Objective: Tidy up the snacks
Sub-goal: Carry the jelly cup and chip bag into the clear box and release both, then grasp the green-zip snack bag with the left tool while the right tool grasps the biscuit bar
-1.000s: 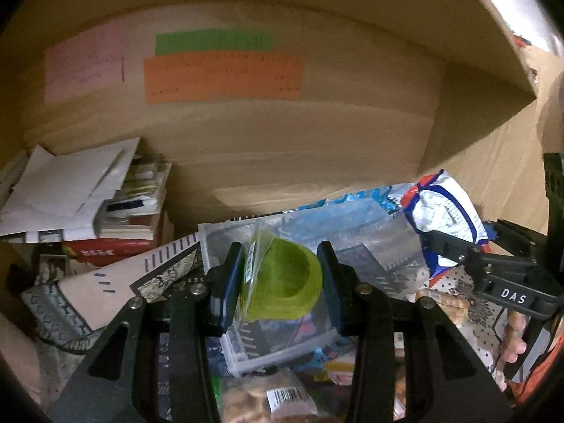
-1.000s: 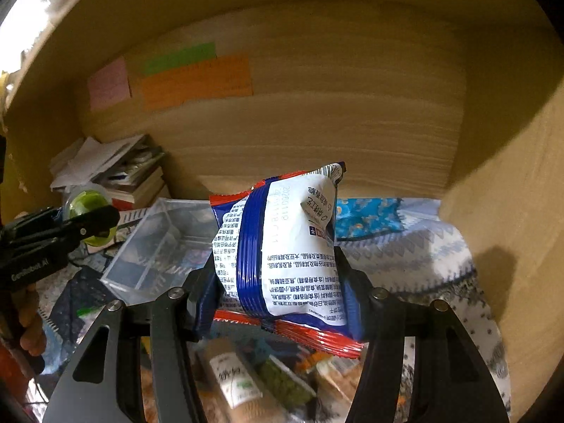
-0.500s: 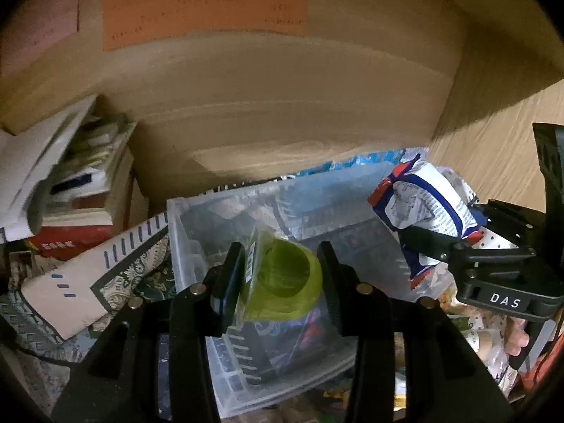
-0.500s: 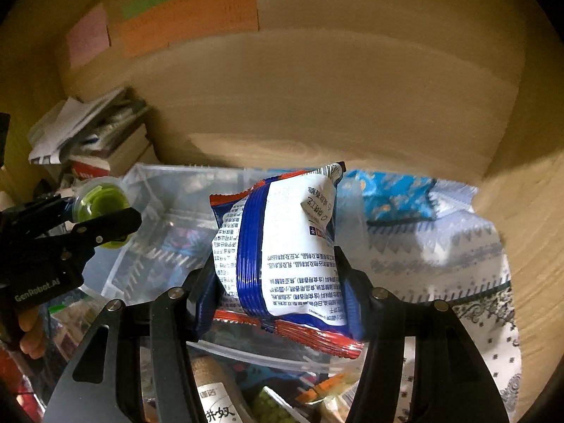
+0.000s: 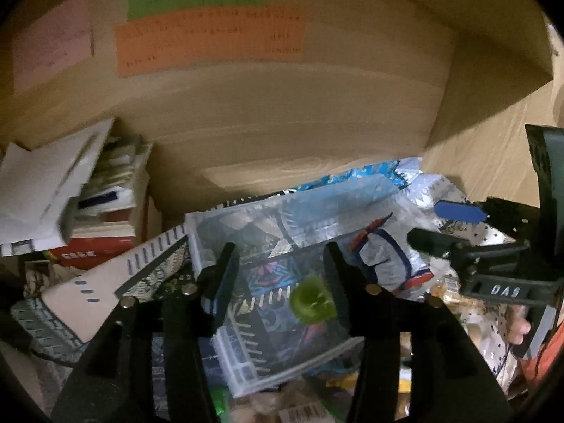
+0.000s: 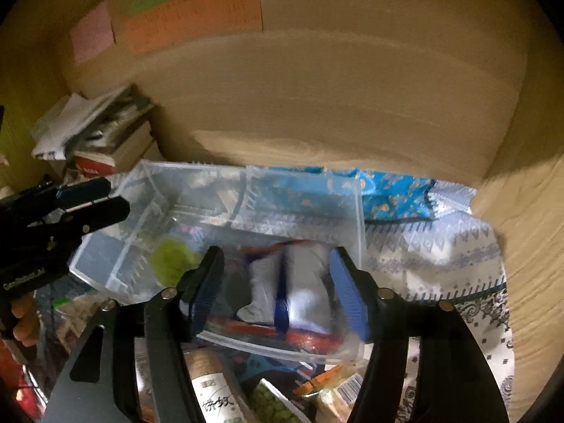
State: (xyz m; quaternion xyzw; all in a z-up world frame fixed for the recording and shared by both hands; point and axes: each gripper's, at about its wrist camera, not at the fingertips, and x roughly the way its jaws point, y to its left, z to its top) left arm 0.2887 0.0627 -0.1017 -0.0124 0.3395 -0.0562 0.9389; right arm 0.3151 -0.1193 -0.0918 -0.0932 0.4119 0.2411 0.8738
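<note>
- Snacks first: your small round green jelly cup (image 5: 312, 304) lies inside the clear plastic divided storage bin (image 5: 246, 218), blurred, in the bin's left part as the right wrist view shows it (image 6: 172, 256).
- Your white snack packet with blue stripes and red ends (image 6: 292, 289) lies in the bin's right part, close against the near wall (image 6: 275, 347).
- From the left wrist view that same packet (image 5: 387, 264) shows through the bin's clear wall, to the right of the jelly cup.
- Your left gripper (image 5: 280, 275) hangs above the bin with its jaws spread wide and nothing between them; the jelly cup sits below the gap, nearer the right finger.
- Your right gripper (image 6: 276, 280) is likewise spread wide, its blue-padded fingers (image 6: 347, 292) on either side of the packet; whether the pads touch it cannot be told through the blur.
- Each view catches the other tool at its edge: the right one (image 5: 458, 246) over the bin's right end, the left one (image 6: 81, 201) over its left corner.
- More wrapped snacks (image 6: 275, 402) lie loose in front of the bin, on a patterned cloth (image 6: 440, 257).
- A blue printed snack bag (image 6: 394, 197) rests behind the bin against the wooden back wall (image 6: 335, 105).
- A stack of books and papers (image 5: 88, 204) stands to the left, and orange, green and pink paper notes (image 5: 211, 42) are stuck on the wall above.
</note>
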